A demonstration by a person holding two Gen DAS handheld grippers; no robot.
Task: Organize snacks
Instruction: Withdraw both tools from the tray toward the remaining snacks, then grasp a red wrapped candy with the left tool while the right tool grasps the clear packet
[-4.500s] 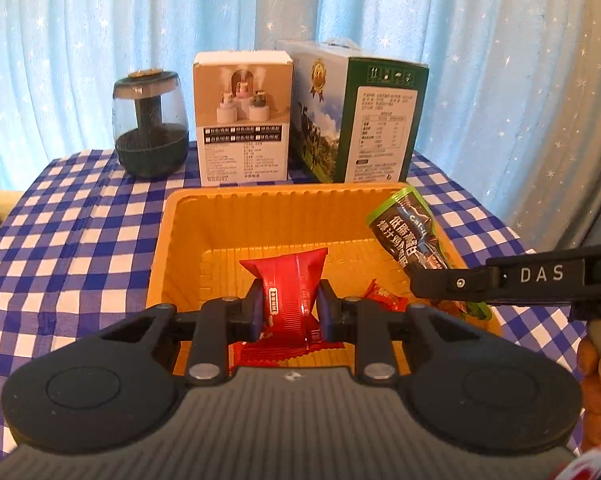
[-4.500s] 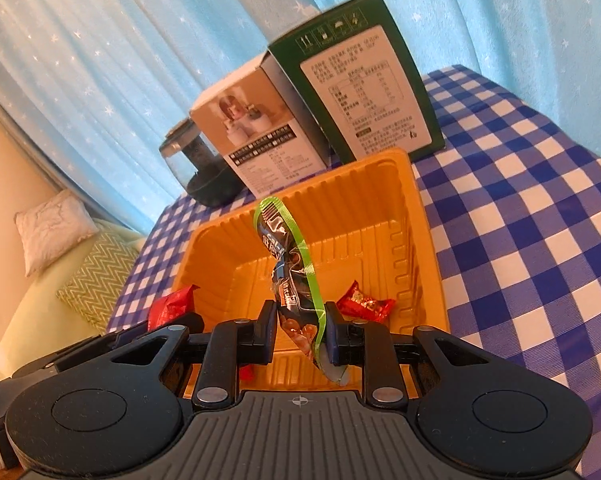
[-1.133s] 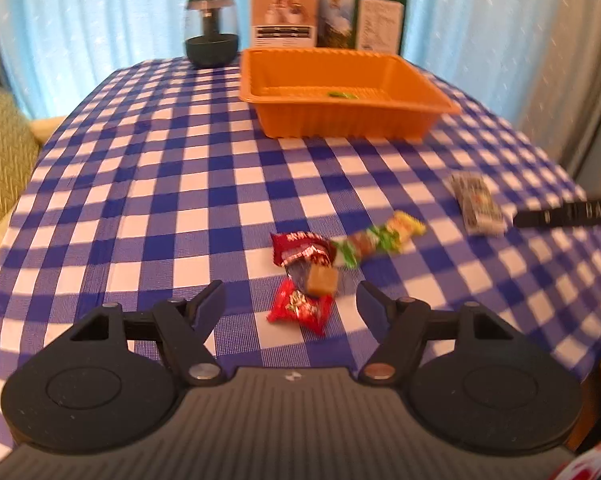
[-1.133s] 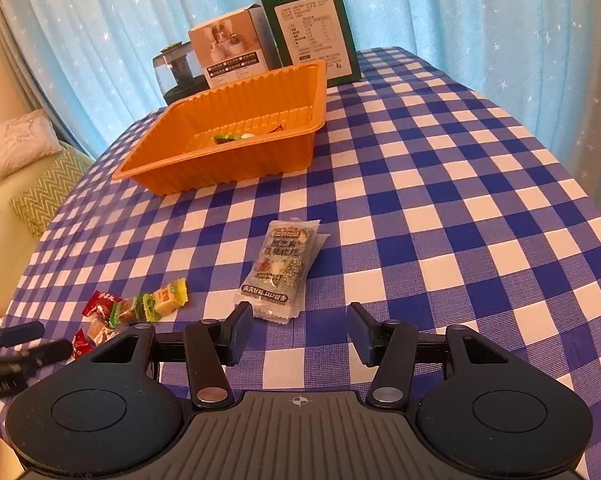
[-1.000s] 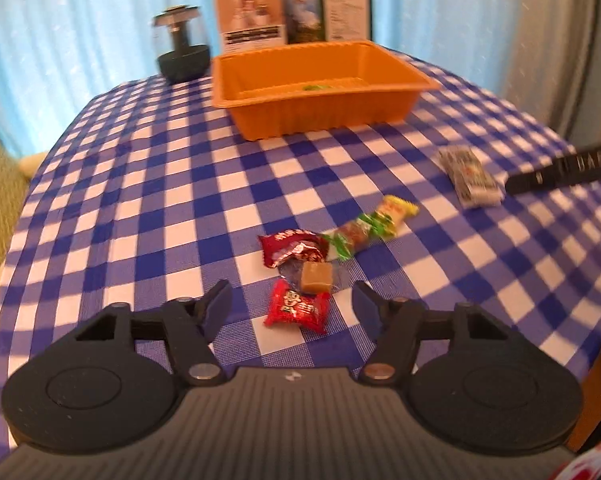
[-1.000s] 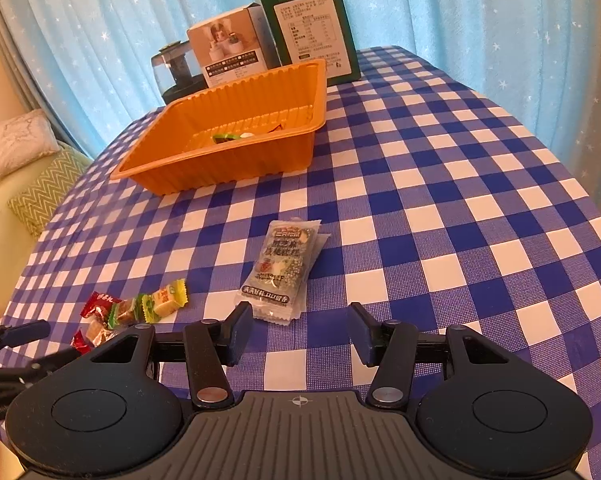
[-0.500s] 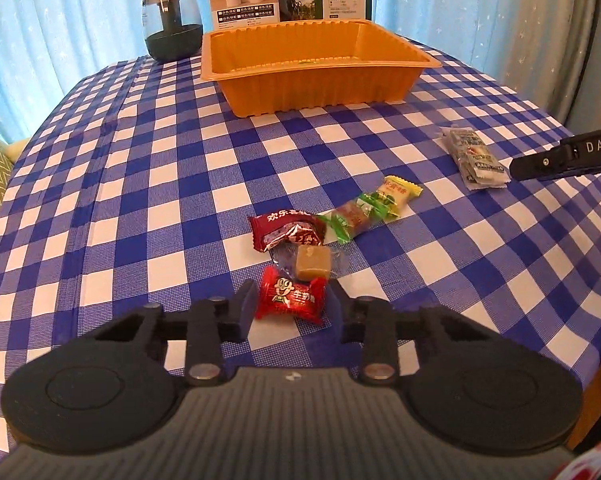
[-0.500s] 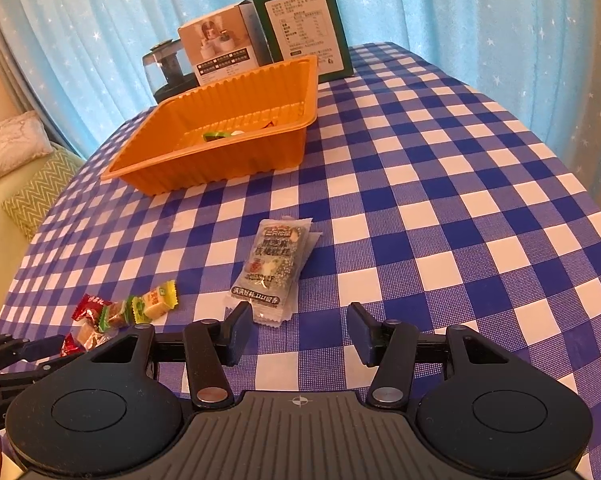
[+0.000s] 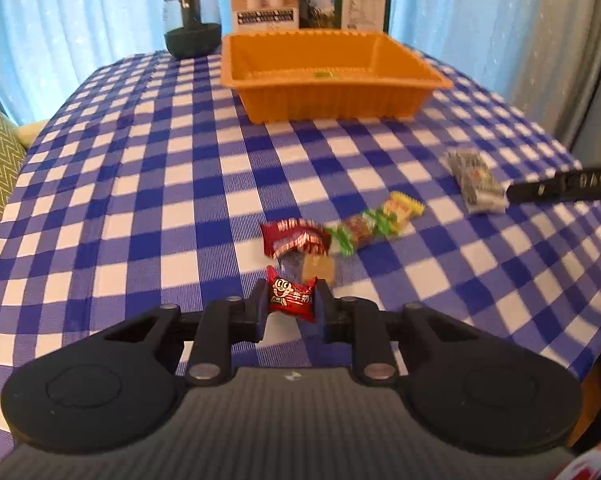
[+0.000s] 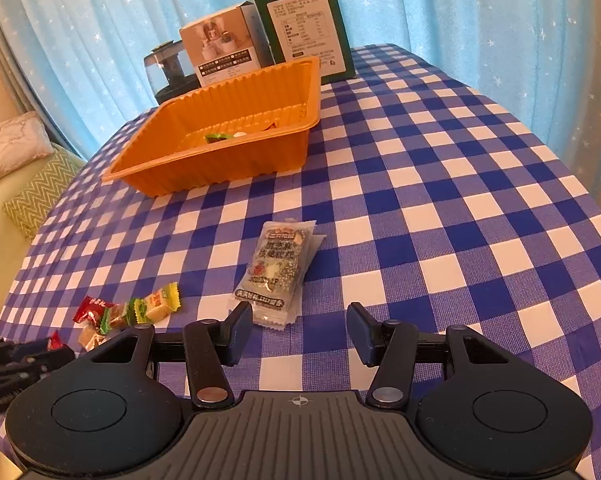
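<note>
On checked cloth (image 9: 148,184), L tongs (image 9: 292,300) pinching red candy (image 9: 290,298), R tongs (image 10: 300,330) spread, sweets (image 9: 364,226) nearby.

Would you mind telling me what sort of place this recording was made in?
Probably a home living room: a table under a blue checked tablecloth, star-patterned curtains behind, and a cushioned sofa beside it.

We see a red candy (image 9: 291,299) pinched upright, three more sweets (image 9: 340,236) clustered beyond, a grey packet (image 10: 278,268) flat, the orange tray (image 9: 332,100) farther back.
</note>
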